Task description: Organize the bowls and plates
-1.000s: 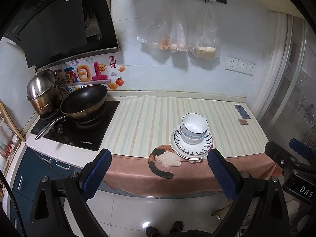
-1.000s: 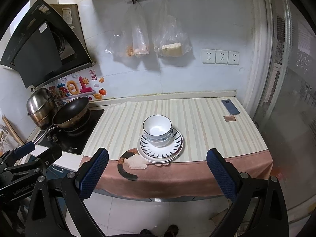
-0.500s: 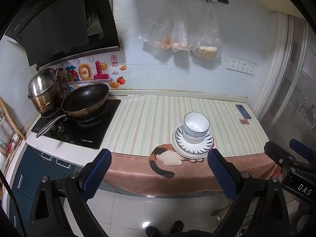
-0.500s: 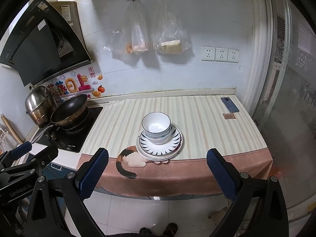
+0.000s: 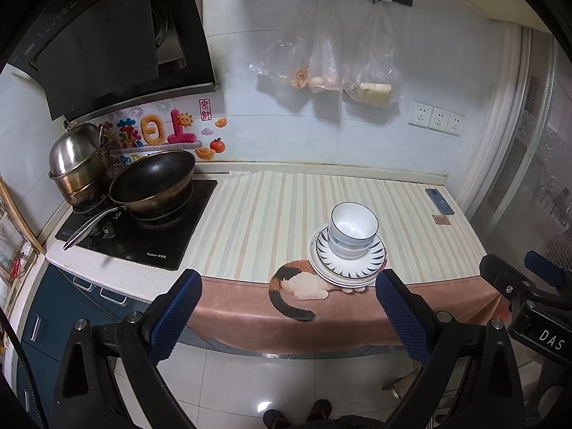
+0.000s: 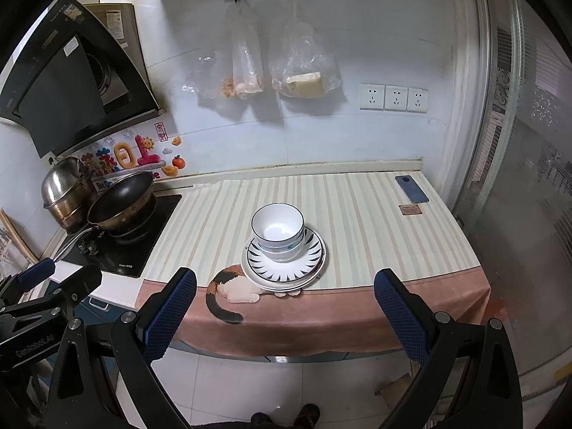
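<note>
From the left wrist view, the left gripper (image 5: 286,304) is hovering off the near edge of the counter with its blue-padded fingers (image 5: 175,314) standing wide apart, holding nothing. The bowls (image 5: 353,229) are sitting nested on the stacked plates (image 5: 348,262) near the front edge of the striped cloth (image 5: 257,221), right of the pan (image 5: 152,180) on the stove.

From the right wrist view, the right gripper (image 6: 285,302) is likewise hanging short of the counter, fingers spread wide and empty. The bowls (image 6: 278,230) and plates (image 6: 284,268) are lying straight ahead between its fingers, with a phone (image 6: 411,188) far right.
</note>
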Tool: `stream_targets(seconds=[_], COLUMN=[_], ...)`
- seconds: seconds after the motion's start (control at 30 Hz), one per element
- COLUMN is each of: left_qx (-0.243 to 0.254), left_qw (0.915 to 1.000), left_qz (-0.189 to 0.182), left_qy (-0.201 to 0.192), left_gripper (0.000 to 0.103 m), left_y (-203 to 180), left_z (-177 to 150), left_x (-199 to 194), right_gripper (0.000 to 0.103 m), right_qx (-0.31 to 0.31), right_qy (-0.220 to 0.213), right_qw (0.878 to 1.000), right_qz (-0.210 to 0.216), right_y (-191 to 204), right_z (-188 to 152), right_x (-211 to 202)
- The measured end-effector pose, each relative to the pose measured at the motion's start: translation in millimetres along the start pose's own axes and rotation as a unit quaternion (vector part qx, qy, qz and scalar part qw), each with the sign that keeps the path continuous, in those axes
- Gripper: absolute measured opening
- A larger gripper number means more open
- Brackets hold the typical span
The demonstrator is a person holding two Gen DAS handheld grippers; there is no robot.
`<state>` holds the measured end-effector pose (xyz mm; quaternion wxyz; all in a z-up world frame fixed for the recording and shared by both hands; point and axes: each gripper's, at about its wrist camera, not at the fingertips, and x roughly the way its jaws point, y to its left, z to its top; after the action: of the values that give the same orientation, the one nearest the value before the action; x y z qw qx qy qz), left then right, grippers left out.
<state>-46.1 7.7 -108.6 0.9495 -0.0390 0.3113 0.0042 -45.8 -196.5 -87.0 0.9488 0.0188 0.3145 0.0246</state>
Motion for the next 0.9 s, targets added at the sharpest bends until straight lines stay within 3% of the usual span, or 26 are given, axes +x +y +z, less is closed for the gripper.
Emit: stream_targets(seconds=[0.9], left_qx=[-0.003], left_qw=[1.0000], left_qz=[0.000], left_qy=[0.004], left_gripper=[0.100], left_y=[-2], left_z=[-1], left_x=[6], right_gripper=[0.102], right_qx=[0.000], right_qy=[0.008], right_qw=[1.000], right_qz=[0.000], right_y=[2], right_z=[-2], right_x=[11])
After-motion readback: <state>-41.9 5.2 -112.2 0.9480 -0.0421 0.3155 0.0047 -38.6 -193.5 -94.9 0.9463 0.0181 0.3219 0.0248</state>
